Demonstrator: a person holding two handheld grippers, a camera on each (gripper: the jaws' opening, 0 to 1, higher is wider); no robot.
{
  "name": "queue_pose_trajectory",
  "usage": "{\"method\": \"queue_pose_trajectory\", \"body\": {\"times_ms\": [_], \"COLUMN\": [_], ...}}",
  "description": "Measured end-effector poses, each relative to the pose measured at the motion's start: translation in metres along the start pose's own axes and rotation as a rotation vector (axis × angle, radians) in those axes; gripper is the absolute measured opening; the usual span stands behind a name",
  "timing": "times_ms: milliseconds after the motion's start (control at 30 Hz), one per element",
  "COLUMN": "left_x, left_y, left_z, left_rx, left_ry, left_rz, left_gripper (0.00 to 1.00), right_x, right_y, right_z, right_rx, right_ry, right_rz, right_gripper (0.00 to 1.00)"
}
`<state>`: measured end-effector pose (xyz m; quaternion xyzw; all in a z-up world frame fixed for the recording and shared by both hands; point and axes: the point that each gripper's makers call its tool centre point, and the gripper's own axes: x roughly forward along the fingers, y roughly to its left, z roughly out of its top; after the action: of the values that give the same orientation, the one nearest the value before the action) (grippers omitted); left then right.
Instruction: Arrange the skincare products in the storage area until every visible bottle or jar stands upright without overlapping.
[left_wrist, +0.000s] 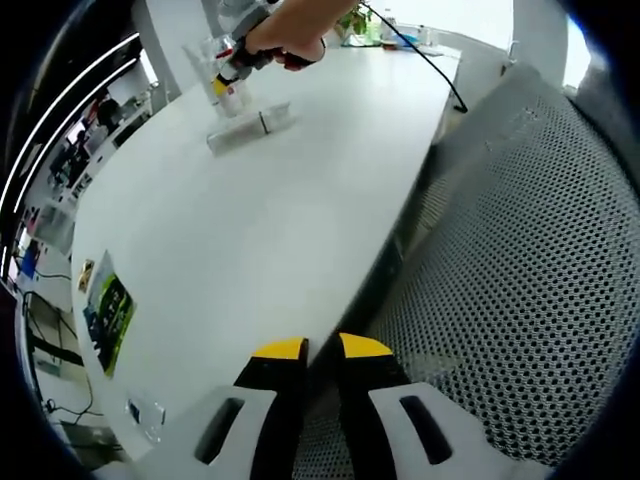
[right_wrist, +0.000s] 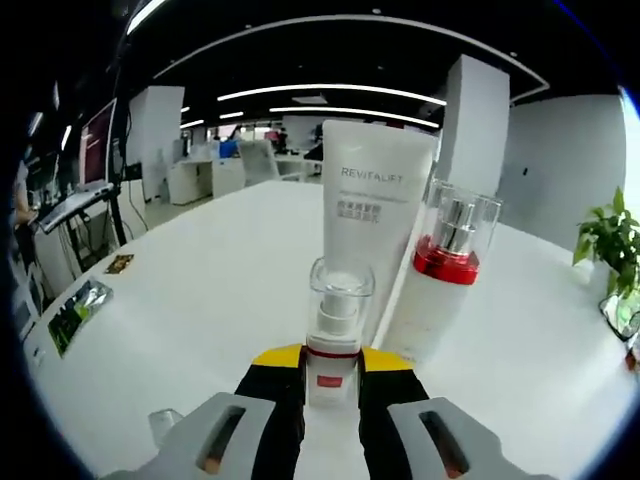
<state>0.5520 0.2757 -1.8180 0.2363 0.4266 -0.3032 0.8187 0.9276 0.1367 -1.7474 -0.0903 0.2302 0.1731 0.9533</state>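
Note:
In the right gripper view my right gripper (right_wrist: 330, 356) is shut on a small pump bottle (right_wrist: 338, 300) with a clear cap and a red band, held upright on the white table (right_wrist: 210, 270). Close behind it stand a white Revitalift tube (right_wrist: 372, 200) and a white bottle (right_wrist: 440, 290) with a red collar and clear cap. In the left gripper view a hand holds the right gripper (left_wrist: 232, 72) at those products, and another bottle (left_wrist: 250, 128) lies on its side beside them. My left gripper (left_wrist: 322, 348) hangs far back at the table's near edge, shut and holding nothing.
A grey mesh chair (left_wrist: 520, 260) sits right of my left gripper. A green leaflet (left_wrist: 108, 312) lies near the table's left edge. A potted plant (right_wrist: 610, 240) stands at the right. A black cable (left_wrist: 430, 62) crosses the table's far end. Office desks lie beyond.

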Motion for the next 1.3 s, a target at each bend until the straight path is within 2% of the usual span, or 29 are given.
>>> {"method": "queue_pose_trajectory", "body": {"times_ms": [100,300,433,600,767,833,933,967,1033,1067,1100,1167,1233,1300], "left_x": [0.000,0.000,0.000,0.000,0.000,0.000,0.000,0.000,0.000,0.000,0.000,0.000,-0.001,-0.002], "left_y": [0.000,0.000,0.001,0.001,0.001,0.001,0.002,0.002,0.002,0.002,0.002,0.003,0.004,0.005], "left_z": [0.000,0.000,-0.001,0.000,0.000,0.000,0.001,0.001,0.001,0.001,0.001,0.001,0.004,0.005], "left_rx": [-0.002,-0.005,-0.006,-0.006,-0.005,-0.004,-0.003,-0.002,0.002,0.005,0.003,0.003,-0.001,0.000], "left_ry": [0.001,0.001,0.002,0.003,0.003,0.004,0.004,0.007,0.010,0.013,0.014,0.013,0.001,-0.002], "left_rz": [0.000,0.000,0.001,-0.002,-0.005,-0.006,-0.007,-0.008,-0.010,-0.010,-0.010,-0.008,0.000,0.001], "left_gripper": [0.08,0.07,0.07,0.07,0.06,0.06,0.06,0.06,0.06,0.05,0.05,0.05,0.06,0.06], "right_x": [0.003,0.005,0.004,0.000,-0.012,-0.024,-0.037,-0.042,-0.052,-0.060,-0.065,-0.075,-0.084,-0.089], "right_y": [-0.002,-0.004,-0.005,0.001,0.004,0.009,0.015,0.022,0.037,0.049,0.057,0.071,0.081,0.084], "right_z": [0.000,0.001,0.000,-0.007,-0.015,-0.022,-0.028,-0.034,-0.041,-0.048,-0.052,-0.055,-0.062,-0.071], "right_rx": [0.031,0.022,0.037,0.088,0.086,0.093,0.090,0.103,0.108,0.092,0.080,0.040,-0.062,-0.168], "right_ry": [0.008,0.025,0.036,0.057,0.081,0.104,0.112,0.127,0.157,0.192,0.206,0.217,0.251,0.297], "right_rz": [-0.033,-0.076,-0.081,-0.046,0.002,0.054,0.113,0.191,0.290,0.370,0.415,0.484,0.534,0.546], "right_gripper": [0.14,0.14,0.15,0.16,0.27,0.31,0.33,0.32,0.32,0.34,0.37,0.41,0.41,0.39]}}
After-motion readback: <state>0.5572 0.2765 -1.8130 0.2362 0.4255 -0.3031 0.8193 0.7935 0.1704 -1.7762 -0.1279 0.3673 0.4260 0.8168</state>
